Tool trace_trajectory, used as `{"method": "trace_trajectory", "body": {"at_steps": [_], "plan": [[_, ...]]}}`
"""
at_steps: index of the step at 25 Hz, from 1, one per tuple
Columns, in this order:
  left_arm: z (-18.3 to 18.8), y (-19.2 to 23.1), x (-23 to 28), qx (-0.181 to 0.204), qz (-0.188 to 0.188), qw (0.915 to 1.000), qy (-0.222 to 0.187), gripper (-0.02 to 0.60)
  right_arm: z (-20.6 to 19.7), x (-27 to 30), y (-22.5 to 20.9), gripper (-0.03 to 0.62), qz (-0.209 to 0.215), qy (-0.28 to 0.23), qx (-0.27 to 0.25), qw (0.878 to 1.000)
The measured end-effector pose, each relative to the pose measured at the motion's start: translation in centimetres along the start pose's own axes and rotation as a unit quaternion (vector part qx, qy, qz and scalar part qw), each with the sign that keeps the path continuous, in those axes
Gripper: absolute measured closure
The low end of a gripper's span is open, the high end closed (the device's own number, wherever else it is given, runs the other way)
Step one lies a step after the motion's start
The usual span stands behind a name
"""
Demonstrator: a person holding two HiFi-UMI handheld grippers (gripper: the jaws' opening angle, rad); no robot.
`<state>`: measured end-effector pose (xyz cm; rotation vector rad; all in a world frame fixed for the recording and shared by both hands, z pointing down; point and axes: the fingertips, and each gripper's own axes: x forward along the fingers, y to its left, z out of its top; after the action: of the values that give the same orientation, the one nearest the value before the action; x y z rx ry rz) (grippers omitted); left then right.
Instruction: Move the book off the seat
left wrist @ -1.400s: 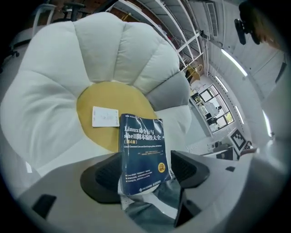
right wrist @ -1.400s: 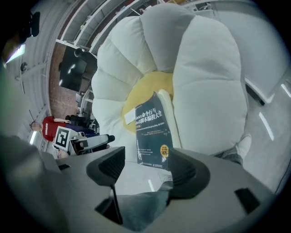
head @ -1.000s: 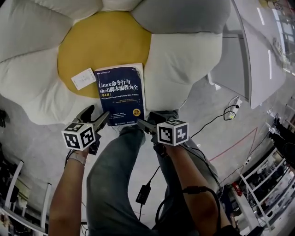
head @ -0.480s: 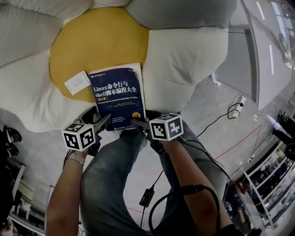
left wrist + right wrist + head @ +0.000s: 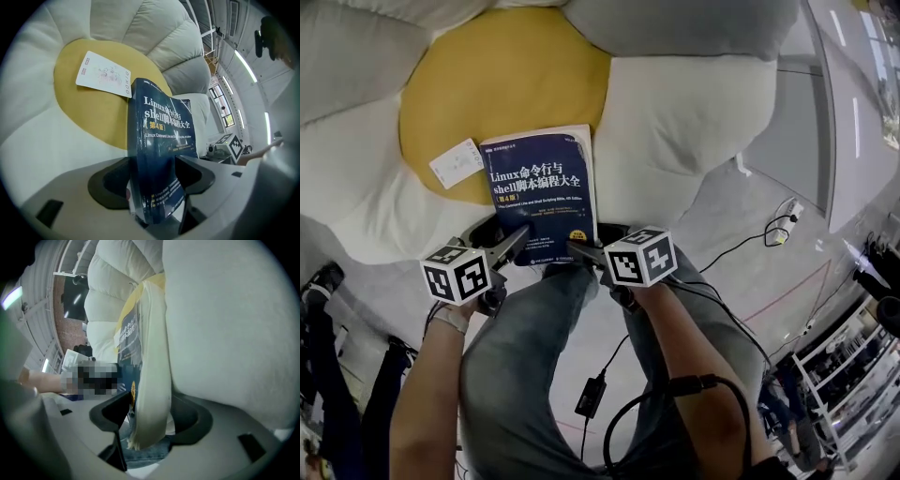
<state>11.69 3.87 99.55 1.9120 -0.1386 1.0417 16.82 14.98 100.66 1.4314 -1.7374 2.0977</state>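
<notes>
the left gripper [image 5: 499, 239] pinches the blue book [image 5: 542, 183] on the seat [image 5: 506, 84]. the right gripper [image 5: 581, 251], its jaws just closing, pinches it too.

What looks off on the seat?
The book hangs past the flower-shaped seat at its front edge. A loose white card lies on the yellow centre by the book's far left corner.

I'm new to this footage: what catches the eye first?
A big flower-shaped seat with a yellow centre fills the head view's top. A dark blue book lies at its near edge, a white card beside it. The left gripper and right gripper each grip a near corner, the right's jaws having just been closing.
</notes>
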Motion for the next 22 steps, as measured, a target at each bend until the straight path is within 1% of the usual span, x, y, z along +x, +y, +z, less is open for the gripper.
{"method": "trace_trajectory", "body": {"at_steps": [2, 4, 7, 9, 12, 15, 18, 20, 22], "plan": [[0.0, 0.0, -0.2, -0.003, 0.002, 1.0000, 0.001, 0.294, 0.2, -0.2, 1.0, 0.335, 0.028, 0.010, -0.026, 0.999], [0.0, -0.1, -0.3, -0.009, 0.005, 1.0000, -0.001, 0.302, 0.4, -0.6, 2.1, 0.355, 0.049, 0.015, -0.048, 0.998], [0.4, -0.3, -0.9, -0.019, 0.009, 0.9997, -0.009, 0.310, 1.0, -1.2, 3.2, 0.364, 0.066, 0.015, -0.053, 0.996], [0.7, -0.7, -0.9, -0.027, 0.011, 0.9995, -0.016, 0.314, 1.6, -1.9, 3.6, 0.365, 0.068, 0.009, -0.058, 0.996], [1.5, -2.1, -0.6, -0.042, 0.016, 0.9986, -0.028, 0.324, 2.9, -3.9, 3.7, 0.365, 0.060, -0.003, -0.070, 0.996], [3.4, -4.3, -2.9, -0.050, 0.022, 0.9969, -0.056, 0.331, 4.9, -6.6, 6.4, 0.365, 0.057, -0.030, -0.077, 0.995], [5.2, -6.0, -5.8, -0.049, 0.027, 0.9947, -0.085, 0.342, 6.5, -8.7, 9.4, 0.364, 0.059, -0.051, -0.075, 0.994], [6.0, -6.9, -6.5, -0.043, 0.028, 0.9941, -0.095, 0.349, 7.2, -9.6, 10.1, 0.364, 0.060, -0.055, -0.081, 0.993], [6.8, -7.9, -7.0, -0.033, 0.025, 0.9938, -0.103, 0.355, 7.8, -10.7, 10.4, 0.364, 0.059, -0.058, -0.100, 0.991]]}}
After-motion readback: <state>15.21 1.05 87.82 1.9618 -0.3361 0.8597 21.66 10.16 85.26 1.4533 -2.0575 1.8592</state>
